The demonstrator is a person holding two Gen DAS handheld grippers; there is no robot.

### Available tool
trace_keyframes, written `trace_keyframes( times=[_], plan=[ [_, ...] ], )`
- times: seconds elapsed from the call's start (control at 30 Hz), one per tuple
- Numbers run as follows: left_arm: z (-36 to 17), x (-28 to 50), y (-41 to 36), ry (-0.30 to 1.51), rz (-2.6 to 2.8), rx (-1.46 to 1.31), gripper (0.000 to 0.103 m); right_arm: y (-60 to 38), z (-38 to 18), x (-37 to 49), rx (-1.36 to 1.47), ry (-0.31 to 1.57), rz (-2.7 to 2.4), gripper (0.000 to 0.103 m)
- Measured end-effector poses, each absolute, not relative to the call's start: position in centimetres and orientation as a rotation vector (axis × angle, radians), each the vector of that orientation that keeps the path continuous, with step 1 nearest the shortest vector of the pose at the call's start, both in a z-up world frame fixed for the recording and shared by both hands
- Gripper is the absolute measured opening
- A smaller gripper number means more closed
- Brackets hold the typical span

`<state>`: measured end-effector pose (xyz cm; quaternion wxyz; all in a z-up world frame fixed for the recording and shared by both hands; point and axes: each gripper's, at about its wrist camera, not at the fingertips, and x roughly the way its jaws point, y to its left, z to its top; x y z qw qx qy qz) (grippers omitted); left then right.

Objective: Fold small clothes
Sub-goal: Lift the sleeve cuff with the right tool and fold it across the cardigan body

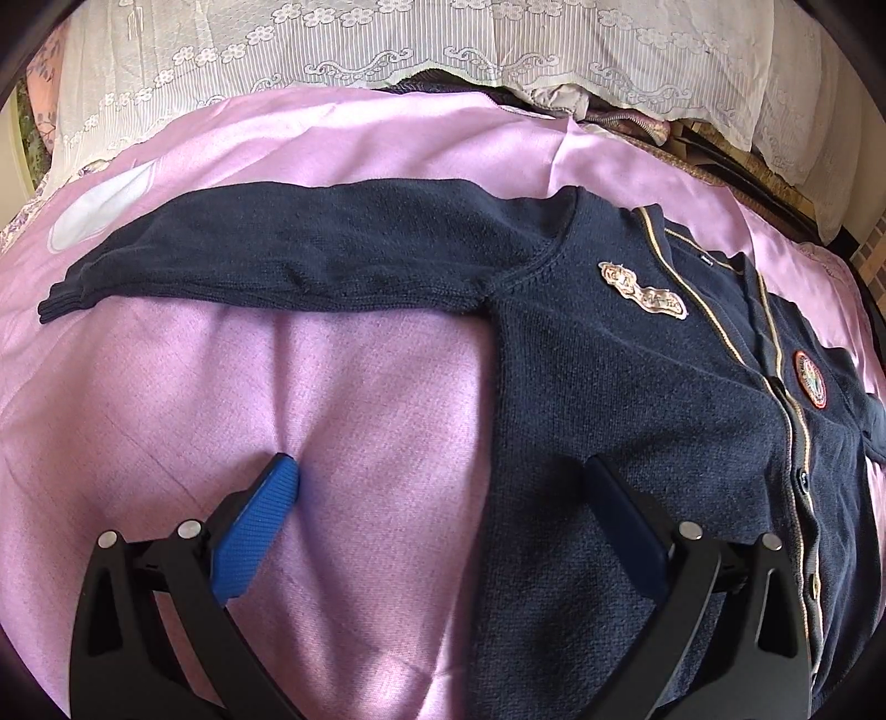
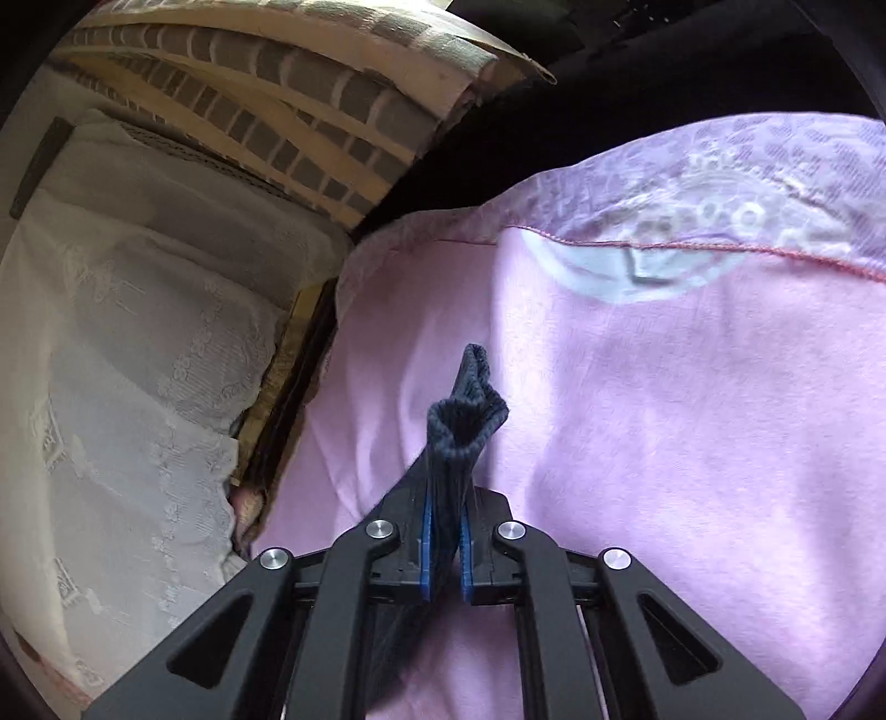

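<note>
A small navy knit cardigan [image 1: 637, 387] lies face up on a pink sheet [image 1: 360, 399], with two badges and a gold-trimmed button front. One sleeve [image 1: 332, 249] stretches flat to the left and ends in a ribbed cuff [image 1: 55, 299]. My left gripper [image 1: 440, 471] hangs open just over the cardigan's left side edge, one blue pad [image 1: 255, 531] above the sheet, the other finger [image 1: 620, 515] above the knit. In the right wrist view my right gripper [image 2: 443, 501] is shut on the other sleeve's ribbed cuff [image 2: 468, 410], which sticks up past the pads above the pink sheet [image 2: 692, 443].
A white lace cover [image 1: 387, 44] runs along the back of the bed, seen on the left as the lace cover [image 2: 138, 332]. Brick-patterned boards [image 2: 277, 99] lean beyond it. The sheet's embroidered hem [image 2: 720, 221] borders a dark gap [image 2: 554, 138]. A white patch [image 1: 99, 210] marks the sheet's far left.
</note>
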<state>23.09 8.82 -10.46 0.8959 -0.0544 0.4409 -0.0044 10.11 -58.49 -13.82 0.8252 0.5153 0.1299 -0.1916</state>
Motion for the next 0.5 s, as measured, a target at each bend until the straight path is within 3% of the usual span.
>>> trace_keyframes(
  times=[0.1, 0.17, 0.27, 0.33, 0.37, 0.4, 0.5],
  plan=[
    [-10.5, 23.0, 8.8, 0.913, -0.009, -0.113, 0.099, -59.4, -16.4, 9.9, 1.194, 0.329, -0.405, 0.008],
    [-10.5, 23.0, 8.8, 0.913, -0.009, -0.113, 0.099, -59.5, -15.9, 9.8, 1.193, 0.311, -0.357, 0.030],
    [-10.5, 23.0, 8.8, 0.913, -0.009, -0.113, 0.099, -58.9, -14.9, 10.3, 1.132, 0.303, -0.339, 0.037],
    [-10.5, 23.0, 8.8, 0.913, -0.009, -0.114, 0.099, -58.8, -14.5, 10.5, 1.111, 0.311, -0.344, 0.033],
    [-10.5, 23.0, 8.8, 0.913, -0.009, -0.114, 0.099, -58.6, -14.5, 10.5, 1.113, 0.310, -0.342, 0.014],
    [-10.5, 23.0, 8.8, 0.913, -0.009, -0.113, 0.099, -58.9, -14.6, 10.5, 1.125, 0.307, -0.338, 0.006],
    [-10.5, 23.0, 8.8, 0.913, -0.009, -0.114, 0.099, -58.2, -13.8, 9.9, 1.123, 0.247, -0.335, 0.006]
  ],
)
